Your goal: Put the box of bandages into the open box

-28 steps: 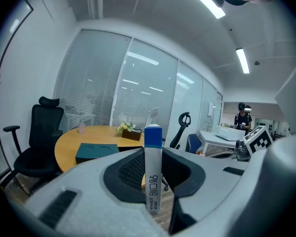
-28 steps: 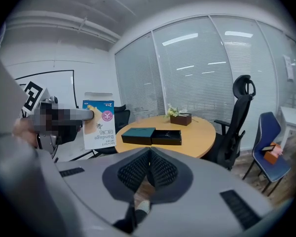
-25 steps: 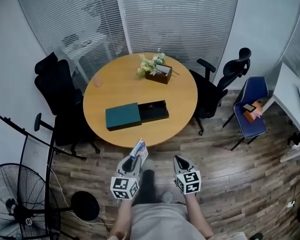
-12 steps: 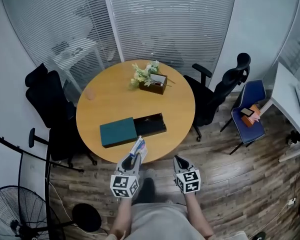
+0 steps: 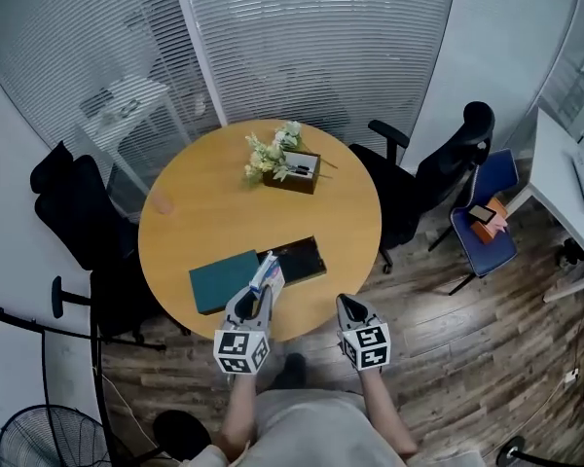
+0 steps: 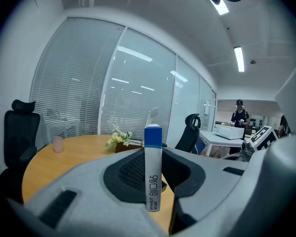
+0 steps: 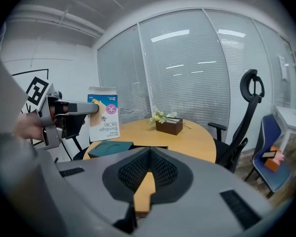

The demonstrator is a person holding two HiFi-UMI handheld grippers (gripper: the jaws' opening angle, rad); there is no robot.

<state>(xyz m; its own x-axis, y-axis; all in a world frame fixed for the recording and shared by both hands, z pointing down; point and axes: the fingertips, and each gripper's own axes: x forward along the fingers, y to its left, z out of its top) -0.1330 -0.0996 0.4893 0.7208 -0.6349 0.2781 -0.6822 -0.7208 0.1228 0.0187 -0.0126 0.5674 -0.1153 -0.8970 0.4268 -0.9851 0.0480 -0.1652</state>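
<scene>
Carrying step: left tongs [image 5: 260, 296] grip the slim white-and-blue cardboard box of bandages [image 5: 269, 274], right tongs [image 5: 346, 305] closed and empty; next it likely needs lowering into the dark open box [image 5: 300, 259]

Left gripper [image 5: 259, 298], right gripper [image 5: 346, 305]: light grey moulded shells, tapering toward the jaws. Jaws lined with dark mesh-textured pads. Each has a cube [image 5: 241, 350] at the rear, white faces with black square markers. Person wears light grey clothing [image 5: 311, 426]; forearms bare, no sleeves showing.
</scene>
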